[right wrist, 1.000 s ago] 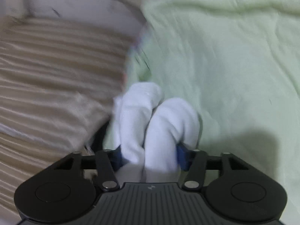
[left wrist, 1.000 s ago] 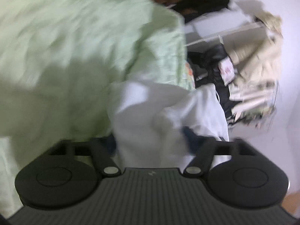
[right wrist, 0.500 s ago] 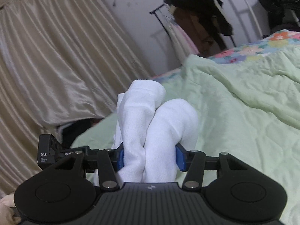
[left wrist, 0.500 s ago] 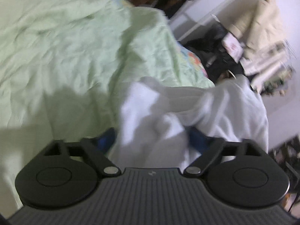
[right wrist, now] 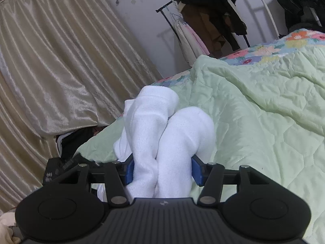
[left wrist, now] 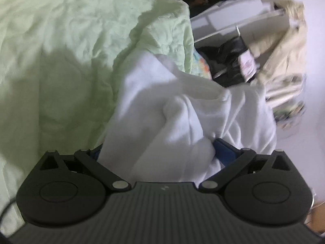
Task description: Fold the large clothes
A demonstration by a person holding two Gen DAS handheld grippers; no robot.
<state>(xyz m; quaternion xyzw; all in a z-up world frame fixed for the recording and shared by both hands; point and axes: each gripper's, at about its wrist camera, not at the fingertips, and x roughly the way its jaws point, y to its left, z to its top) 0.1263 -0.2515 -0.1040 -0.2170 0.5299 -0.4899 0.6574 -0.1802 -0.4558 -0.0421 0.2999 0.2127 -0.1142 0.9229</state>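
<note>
A white fleece garment point(left wrist: 182, 109) hangs bunched over a pale green quilt point(left wrist: 61, 50) on a bed. My left gripper point(left wrist: 160, 152) is shut on a thick fold of it; its blue pads are mostly buried in the cloth. In the right wrist view my right gripper point(right wrist: 162, 170) is shut on two rolled folds of the same white garment point(right wrist: 162, 126), held above the quilt point(right wrist: 264, 111). The cloth hides both grippers' fingertips.
A beige curtain point(right wrist: 50, 61) hangs left of the bed. A clothes rack with dark garments point(right wrist: 209, 4) stands by the far wall. A floral sheet edge point(right wrist: 274, 46) shows under the quilt. Piled beige and black clothes point(left wrist: 274, 50) lie beside the bed, near white shelving point(left wrist: 233, 20).
Both grippers have kept their hold on the white garment. The right gripper has swung up from facing the quilt to facing the room. The left view has shifted over the bed.
</note>
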